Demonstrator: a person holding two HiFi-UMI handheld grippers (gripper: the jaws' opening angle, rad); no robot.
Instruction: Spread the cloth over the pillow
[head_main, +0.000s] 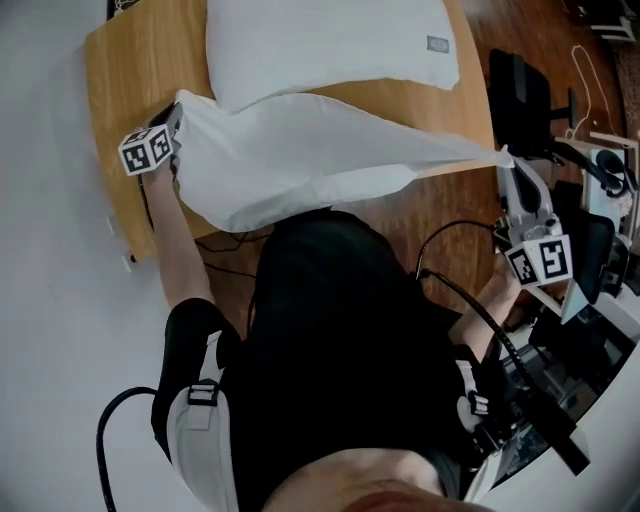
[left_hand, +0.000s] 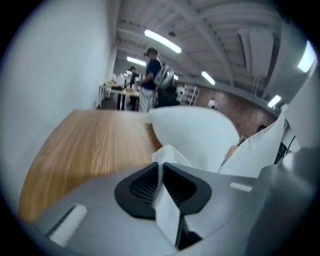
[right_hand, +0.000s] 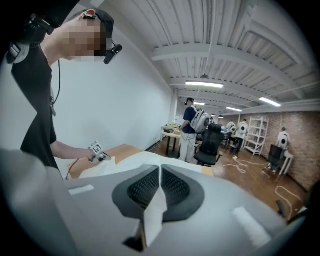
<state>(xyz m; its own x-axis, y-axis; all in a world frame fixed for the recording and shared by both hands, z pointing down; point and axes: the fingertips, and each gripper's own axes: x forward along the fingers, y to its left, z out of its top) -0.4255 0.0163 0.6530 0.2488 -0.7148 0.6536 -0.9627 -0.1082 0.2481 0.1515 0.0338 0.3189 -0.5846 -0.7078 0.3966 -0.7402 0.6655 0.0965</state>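
- The left gripper is clamped on one corner of the white fabric cloth, over the light wooden table.
- The right gripper is closed on the opposite corner, beyond the table's right edge.
- The cloth stretches between them, its far edge overlapping the near side of the plump white pillow lying on the table.

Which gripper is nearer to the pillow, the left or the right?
Left. The left gripper grips the cloth beside the pillow, over the table; the right gripper grips the cloth's other end past the table's right edge.
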